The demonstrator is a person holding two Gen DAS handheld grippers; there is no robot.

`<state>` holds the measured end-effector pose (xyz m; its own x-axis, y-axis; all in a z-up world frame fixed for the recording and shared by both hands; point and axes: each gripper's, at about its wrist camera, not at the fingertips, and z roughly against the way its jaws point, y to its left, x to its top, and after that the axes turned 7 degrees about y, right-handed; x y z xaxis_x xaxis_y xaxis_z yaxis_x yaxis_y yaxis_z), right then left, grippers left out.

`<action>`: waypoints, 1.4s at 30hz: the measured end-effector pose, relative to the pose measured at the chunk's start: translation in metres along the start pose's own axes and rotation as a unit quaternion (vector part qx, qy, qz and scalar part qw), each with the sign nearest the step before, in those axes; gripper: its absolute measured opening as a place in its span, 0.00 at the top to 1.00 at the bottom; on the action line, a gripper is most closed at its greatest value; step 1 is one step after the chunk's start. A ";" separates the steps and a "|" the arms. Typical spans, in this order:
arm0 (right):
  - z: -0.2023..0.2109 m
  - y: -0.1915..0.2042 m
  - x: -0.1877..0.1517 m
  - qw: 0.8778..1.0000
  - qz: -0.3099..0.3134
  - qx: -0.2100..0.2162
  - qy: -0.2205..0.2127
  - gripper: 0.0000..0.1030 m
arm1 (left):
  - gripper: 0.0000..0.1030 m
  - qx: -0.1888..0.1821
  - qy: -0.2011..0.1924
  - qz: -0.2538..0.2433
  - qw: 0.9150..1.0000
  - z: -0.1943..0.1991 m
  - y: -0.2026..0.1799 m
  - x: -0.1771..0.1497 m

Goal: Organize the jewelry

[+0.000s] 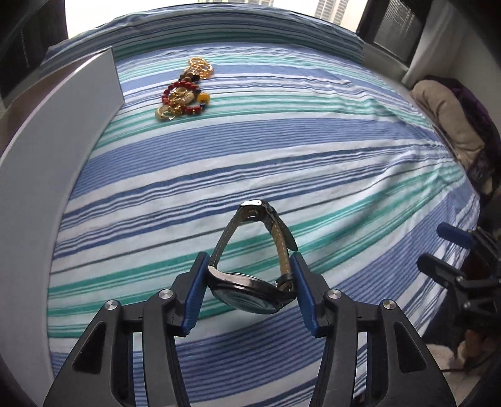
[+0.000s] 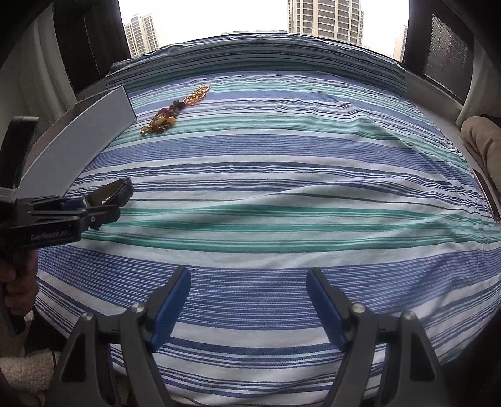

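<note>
Here, clamped between the two blue pads of the left gripper: a dark round wristwatch with a shiny glass face and a leather strap. Pressed on from both sides, one pad on each edge of the watch case. Lifted above the blue, green and white striped bed sheet, with the face tilted down. Looped up and away from the pads, the strap makes a tall arch, with a small silver clasp at the top.

Further out on the sheet, up and to the left, well apart from the watch: a small heap of jewelry. Red round beads, gold rings and chains, one yellow bead, all bunched close together. Just left of the heap, a flat white board along the edge of the bed.

Off at the right edge of the left wrist view, near the side of the bed: the right gripper, dark, with a blue tip.

Now the right gripper from its own camera. Spread wide, nothing between the two blue pads, only striped sheet below. At the left of this view, the left gripper seen from the side, low over the sheet, with a person's hand on its handle. Far up the sheet, the same jewelry heap, beside the white board. Beyond the bed, tall gray buildings through a window.
</note>
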<state>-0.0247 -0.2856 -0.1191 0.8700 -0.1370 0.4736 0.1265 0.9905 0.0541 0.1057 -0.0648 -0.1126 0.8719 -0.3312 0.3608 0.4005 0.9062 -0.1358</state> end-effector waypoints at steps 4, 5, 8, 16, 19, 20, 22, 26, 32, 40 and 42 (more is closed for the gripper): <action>-0.001 0.006 0.004 1.000 0.005 0.007 0.001 0.25 | 0.28 0.023 -0.031 -0.003 0.999 0.014 0.005 -0.009; 0.001 0.007 0.006 1.000 0.009 0.014 0.000 0.25 | 0.27 0.021 -0.036 0.002 0.999 0.016 0.007 -0.009; 0.008 0.010 0.023 0.998 0.026 0.049 -0.011 0.25 | 0.27 -0.003 -0.042 0.030 0.999 0.025 0.018 -0.011; -0.042 0.020 0.163 0.982 0.040 0.183 0.017 0.59 | 0.21 -0.009 -0.071 0.088 0.994 0.048 0.044 -0.035; -0.089 0.044 0.213 0.975 0.027 0.211 0.059 0.64 | 0.21 -0.007 -0.073 0.101 0.992 0.051 0.052 -0.046; -0.102 0.054 0.225 0.975 0.028 0.209 0.063 0.65 | 0.21 -0.007 -0.073 0.105 0.992 0.052 0.054 -0.049; -0.127 0.069 0.244 0.975 0.024 0.205 0.077 0.71 | 0.21 -0.008 -0.071 0.113 0.991 0.054 0.059 -0.054; -0.156 0.089 0.262 0.975 0.010 0.202 0.089 0.77 | 0.21 -0.009 -0.073 0.125 0.989 0.054 0.070 -0.060; -0.173 0.116 0.270 0.980 0.051 0.165 0.103 0.82 | 0.21 -0.015 -0.068 0.146 0.987 0.050 0.083 -0.065; -0.137 0.146 0.272 0.983 0.108 0.139 0.054 0.83 | 0.21 -0.017 -0.067 0.153 0.986 0.047 0.085 -0.067; -0.115 0.154 0.274 0.980 0.120 0.157 0.035 0.83 | 0.21 -0.018 -0.063 0.153 0.986 0.046 0.084 -0.068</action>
<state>0.2880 -0.1720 -0.0819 0.8885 0.1107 0.4453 -0.2294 0.9476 0.2223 0.0676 0.0462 -0.1060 0.9122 -0.0059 0.4097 0.1353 0.9482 -0.2875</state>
